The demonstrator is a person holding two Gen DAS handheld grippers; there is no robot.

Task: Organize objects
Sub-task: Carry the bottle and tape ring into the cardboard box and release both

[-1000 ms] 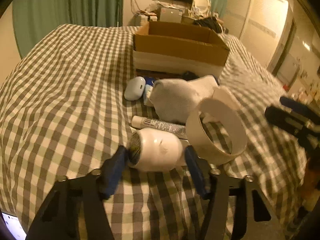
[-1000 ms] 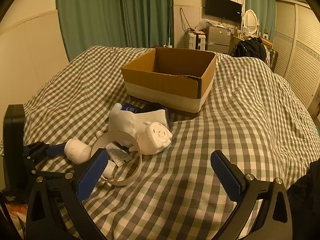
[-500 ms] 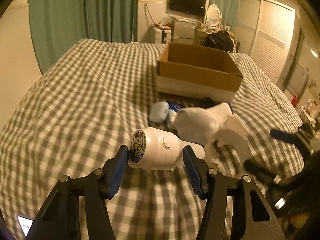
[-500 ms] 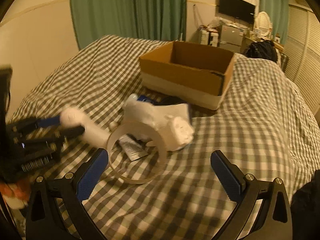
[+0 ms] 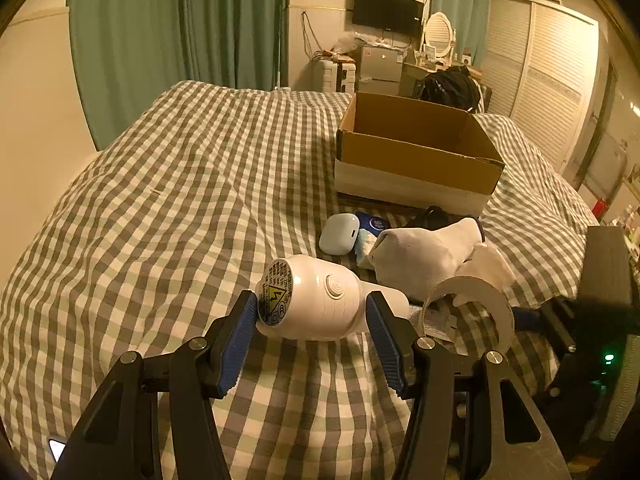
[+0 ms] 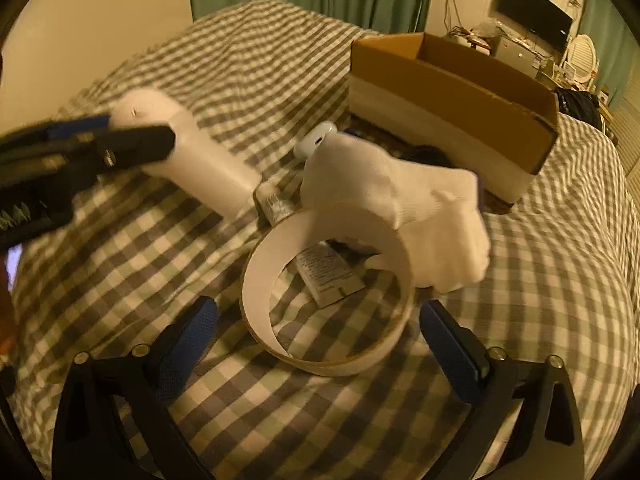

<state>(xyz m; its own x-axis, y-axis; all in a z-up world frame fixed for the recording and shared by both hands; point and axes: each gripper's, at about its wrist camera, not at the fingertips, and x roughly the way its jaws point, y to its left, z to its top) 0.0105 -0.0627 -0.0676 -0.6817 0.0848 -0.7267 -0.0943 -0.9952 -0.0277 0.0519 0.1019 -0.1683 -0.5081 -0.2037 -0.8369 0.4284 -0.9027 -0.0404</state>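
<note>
left gripper (image 5: 312, 330) clamped on white dryer-thing (image 5: 310, 304), right gripper (image 6: 320, 338) closing around tape ring (image 6: 326, 292), pads not touching

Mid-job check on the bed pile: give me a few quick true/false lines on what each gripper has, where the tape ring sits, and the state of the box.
1. The left gripper holds the white hair dryer between its fingers. True.
2. The right gripper is already shut on the white sock. False: its fingers are closing around the tape ring, not yet pressing it, and the sock lies beyond.
3. The tape ring lies flat on the checked bedspread. False: it stands tilted, leaning against the sock.
4. The cardboard box is open at the top. True.
5. The earbud case is inside the box. False: it lies on the bedspread in front of it.
</note>
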